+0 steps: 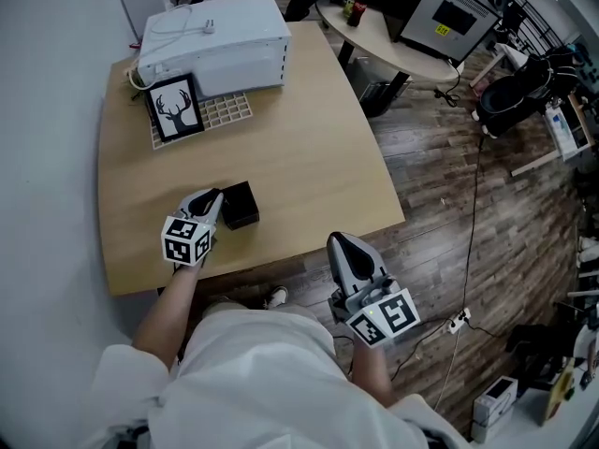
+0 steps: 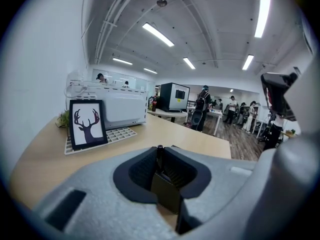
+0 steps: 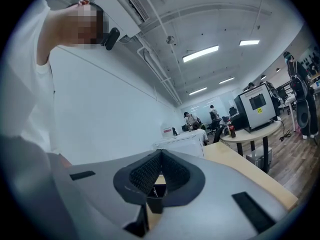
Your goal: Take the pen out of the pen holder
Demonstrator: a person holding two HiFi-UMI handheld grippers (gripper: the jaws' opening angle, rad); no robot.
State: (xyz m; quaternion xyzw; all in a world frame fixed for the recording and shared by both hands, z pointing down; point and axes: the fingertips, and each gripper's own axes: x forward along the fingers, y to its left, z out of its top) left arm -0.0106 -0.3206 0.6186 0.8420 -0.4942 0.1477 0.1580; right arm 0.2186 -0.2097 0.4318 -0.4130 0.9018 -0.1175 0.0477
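Note:
A small black pen holder (image 1: 241,204) stands on the wooden table (image 1: 309,166) near its front edge. My left gripper (image 1: 217,200) reaches it from the left. In the left gripper view a thin black pen (image 2: 160,151) sticks up out of the pen holder (image 2: 167,194), and my left gripper (image 2: 160,159) has its ribbed pads closed against the pen. My right gripper (image 1: 335,242) hangs off the table's front edge, apart from the holder. Its jaws (image 3: 160,155) meet at the tips with nothing between them, and the pen holder (image 3: 156,194) shows below them.
A white appliance (image 1: 215,40) sits at the table's far side, with a framed deer picture (image 1: 176,108) leaning on a white grid tray (image 1: 227,110). A round table (image 1: 393,45) with a black machine (image 1: 451,15) stands to the right. Cables cross the wooden floor (image 1: 468,213).

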